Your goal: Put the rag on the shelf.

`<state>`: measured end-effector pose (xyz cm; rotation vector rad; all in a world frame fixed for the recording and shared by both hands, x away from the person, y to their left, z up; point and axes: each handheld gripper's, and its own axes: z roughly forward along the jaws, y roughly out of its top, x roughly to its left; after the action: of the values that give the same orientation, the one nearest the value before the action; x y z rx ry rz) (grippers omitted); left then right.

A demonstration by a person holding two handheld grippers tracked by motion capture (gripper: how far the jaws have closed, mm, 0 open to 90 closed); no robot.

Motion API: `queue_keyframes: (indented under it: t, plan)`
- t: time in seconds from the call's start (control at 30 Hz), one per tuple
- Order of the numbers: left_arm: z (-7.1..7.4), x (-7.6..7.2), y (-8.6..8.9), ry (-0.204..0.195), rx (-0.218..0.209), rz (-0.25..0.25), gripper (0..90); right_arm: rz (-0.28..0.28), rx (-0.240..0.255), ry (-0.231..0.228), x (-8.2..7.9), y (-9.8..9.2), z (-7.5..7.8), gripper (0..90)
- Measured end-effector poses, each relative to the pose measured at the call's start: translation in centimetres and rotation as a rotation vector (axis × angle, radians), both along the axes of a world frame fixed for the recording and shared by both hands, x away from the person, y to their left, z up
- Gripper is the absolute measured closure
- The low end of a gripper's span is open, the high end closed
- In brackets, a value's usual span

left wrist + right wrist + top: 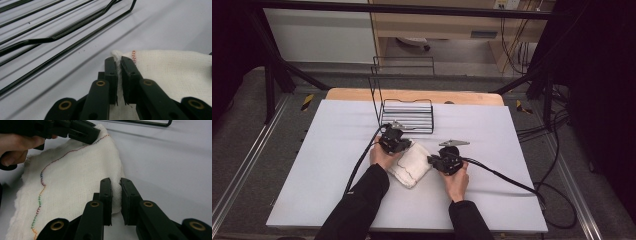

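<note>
White woven cloth [411, 166], soft, loosely folded, edged in multicoloured stitching; lying mid-counter [312, 165], just in front of black wire rack [408, 114]. Left tool [119, 65] clamped on far corner; right tool [116, 188] pinched narrow on near edge fold. Step judged: both grips set for lifting. Next probably needing an even, simultaneous raise, keeping the limp fabric taut.

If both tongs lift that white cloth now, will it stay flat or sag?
The cloth will probably sag between the two grips: it already rumples where the left tongs and right tongs pinch its edge. It looks thin and woven, so likely light. The pinched folds seem unlikely to slip.
</note>
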<state>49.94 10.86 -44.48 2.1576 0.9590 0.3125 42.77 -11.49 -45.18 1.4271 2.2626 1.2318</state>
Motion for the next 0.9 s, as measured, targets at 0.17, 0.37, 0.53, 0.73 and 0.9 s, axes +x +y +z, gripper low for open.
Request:
queue_keyframes:
  t: [0.17, 0.37, 0.53, 0.73, 0.9]
  plan:
    - [0.6, -0.2, 0.5, -0.016, -0.040, 0.014, 84.0, 0.002, 0.033, -0.027, -0.3, -0.2, 0.8, 81.0]
    - [1.5, -0.9, 1.1, -0.047, -0.084, 0.013, 84.1, 0.007, 0.049, -0.064, -0.6, -0.4, 1.4, 81.1]
    - [2.1, -1.6, 1.8, -0.079, -0.114, 0.007, 84.2, 0.019, 0.063, -0.096, -1.0, -0.5, 1.9, 81.1]
    - [2.9, -2.3, 2.3, -0.115, -0.127, 0.005, 84.2, 0.029, 0.062, -0.138, -1.5, -0.3, 2.5, 81.1]
    - [3.6, -2.9, 2.9, -0.144, -0.148, 0.007, 84.3, 0.037, 0.068, -0.170, -1.8, -0.2, 3.3, 81.1]
